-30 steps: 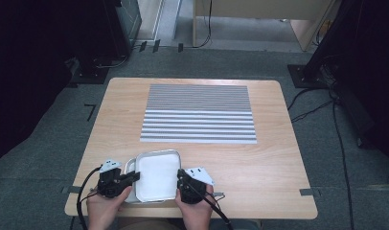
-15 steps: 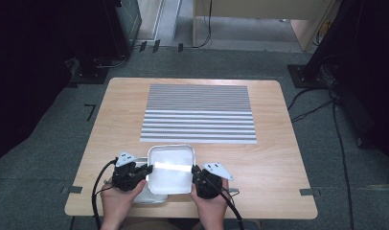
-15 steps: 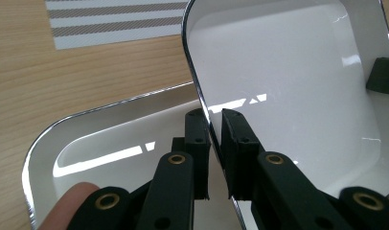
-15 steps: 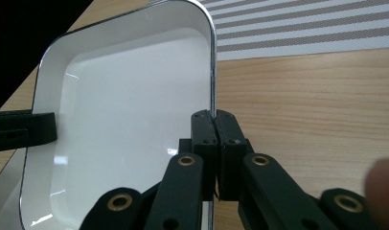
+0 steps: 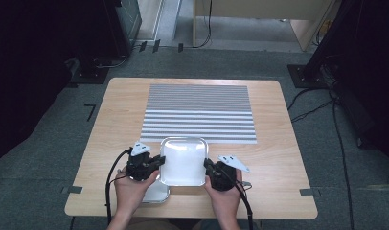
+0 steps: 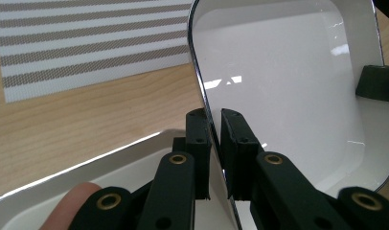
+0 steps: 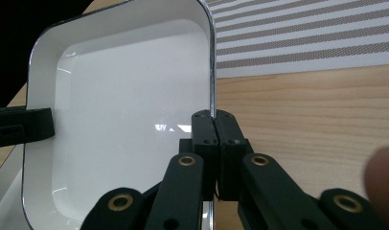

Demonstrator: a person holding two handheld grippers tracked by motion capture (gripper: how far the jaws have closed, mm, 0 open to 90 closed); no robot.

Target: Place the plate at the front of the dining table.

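A white rectangular tray with a shiny metal rim is held level between both grippers, just above the table's near middle. My left gripper is shut on its left rim, and the thin rim stands between the two pads of that gripper. My right gripper is shut on the opposite rim, its jaws pinched together on the edge of the tray. A second white tray lies on the table below and to the left, partly under the held tray and the left hand.
A grey-and-white striped mat covers the far middle of the wooden table, just beyond the held tray. Cables trail from both grippers over the near edge. Dark stands and cables sit on the floor around the table.
Both grippers have carried the held tray rightward and away from the person, off the lower tray and toward the striped mat. The lower tray has stayed in place.
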